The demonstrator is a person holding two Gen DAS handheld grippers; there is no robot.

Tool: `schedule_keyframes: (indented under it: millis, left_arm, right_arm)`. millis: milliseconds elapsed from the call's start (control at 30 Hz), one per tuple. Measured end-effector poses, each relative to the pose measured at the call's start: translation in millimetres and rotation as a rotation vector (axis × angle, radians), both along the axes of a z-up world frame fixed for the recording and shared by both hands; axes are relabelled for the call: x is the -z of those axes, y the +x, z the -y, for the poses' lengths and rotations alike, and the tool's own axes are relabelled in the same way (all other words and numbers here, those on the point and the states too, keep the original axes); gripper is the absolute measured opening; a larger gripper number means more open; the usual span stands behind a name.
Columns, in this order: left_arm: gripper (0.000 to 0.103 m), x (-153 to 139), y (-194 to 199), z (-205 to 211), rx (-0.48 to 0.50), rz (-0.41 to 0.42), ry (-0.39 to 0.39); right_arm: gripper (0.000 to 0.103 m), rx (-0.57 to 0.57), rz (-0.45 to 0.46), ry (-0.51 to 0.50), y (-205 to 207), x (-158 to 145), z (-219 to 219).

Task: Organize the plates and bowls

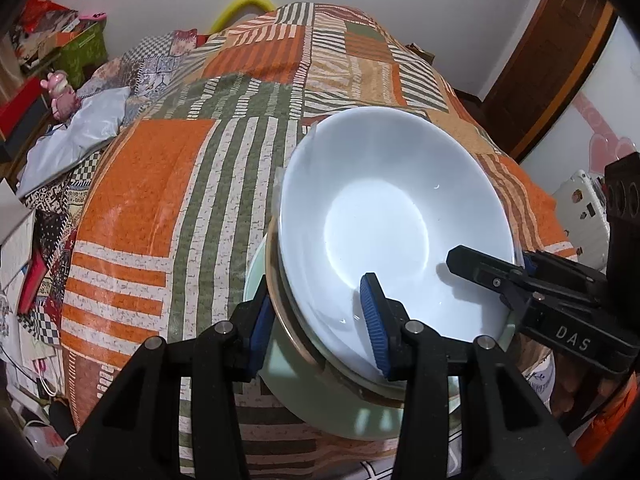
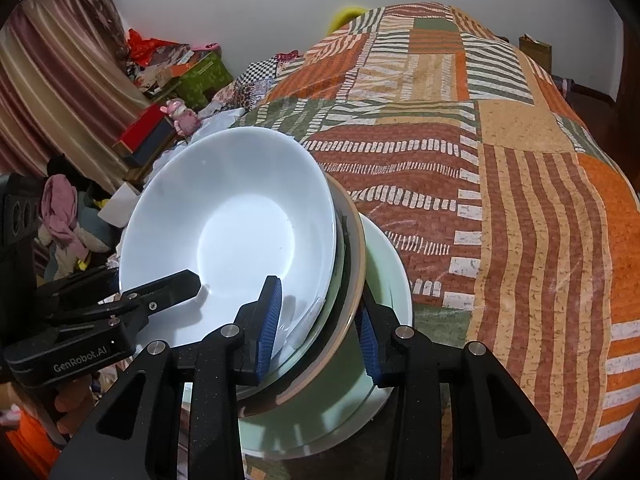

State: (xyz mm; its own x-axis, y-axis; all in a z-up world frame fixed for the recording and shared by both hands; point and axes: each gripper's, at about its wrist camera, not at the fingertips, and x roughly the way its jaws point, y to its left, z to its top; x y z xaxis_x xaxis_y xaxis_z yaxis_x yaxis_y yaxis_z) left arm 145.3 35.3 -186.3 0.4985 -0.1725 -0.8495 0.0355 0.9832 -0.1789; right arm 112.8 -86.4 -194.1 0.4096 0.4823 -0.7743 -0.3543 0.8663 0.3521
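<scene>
A stack of dishes is held above a patchwork bedspread (image 1: 168, 184). A white bowl (image 1: 392, 216) sits on top, a brown-rimmed dish (image 1: 296, 340) under it, and a pale green plate (image 1: 320, 404) at the bottom. My left gripper (image 1: 316, 320) is shut on the stack's left rim, one pad inside the white bowl and one under the stack. My right gripper (image 2: 316, 328) is shut on the stack's right rim in the same way. The white bowl (image 2: 228, 232), brown-rimmed dish (image 2: 352, 288) and green plate (image 2: 384, 292) show in the right wrist view. The right gripper's finger (image 1: 480, 268) also shows in the left wrist view.
The bedspread (image 2: 500, 200) covers a bed that fills most of both views. A pillow (image 1: 80, 128), a pink toy (image 1: 60, 92) and boxes (image 1: 60, 44) lie at the left. A curtain (image 2: 52, 92) and clutter are at the left of the right wrist view.
</scene>
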Motion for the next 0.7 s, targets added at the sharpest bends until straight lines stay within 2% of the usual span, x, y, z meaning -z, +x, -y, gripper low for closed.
schedule_keyframes:
  millis: [100,233,367,467,633,667,700]
  left_arm:
    - [0.042,-3,0,-2,-0.005,0.008,-0.003]
    - [0.042,-20,-6,-6,-0.013,0.064,0.013]
    - [0.043,-44,-19,-7,-0.025,0.139,0.031]
    - [0.048,-69,-33,-7,-0.040,0.228,0.061]
    - [0.052,-113,-61,-6,-0.050,0.371,0.063]
    - [0.054,-120,-66,-5,-0.052,0.394,0.060]
    - [0.054,-127,-72,-5,-0.054,0.422,0.057]
  right_arm:
    - [0.035,-0.004,0.007,-0.015,-1,-3,-1]
    - [0.035,-0.004,0.052,-0.056,-7,-15,0]
    - [0.036,0.013,0.124,-0.040,-16,-37,11]
    - [0.036,0.026,0.193,-0.038,-28,-60,15]
    - [0.037,0.039,0.344,-0.017,-56,-107,20]
    - [0.038,0.041,0.368,-0.011,-61,-114,20]
    - [0.044,0.045,0.401,0.000,-69,-123,22]
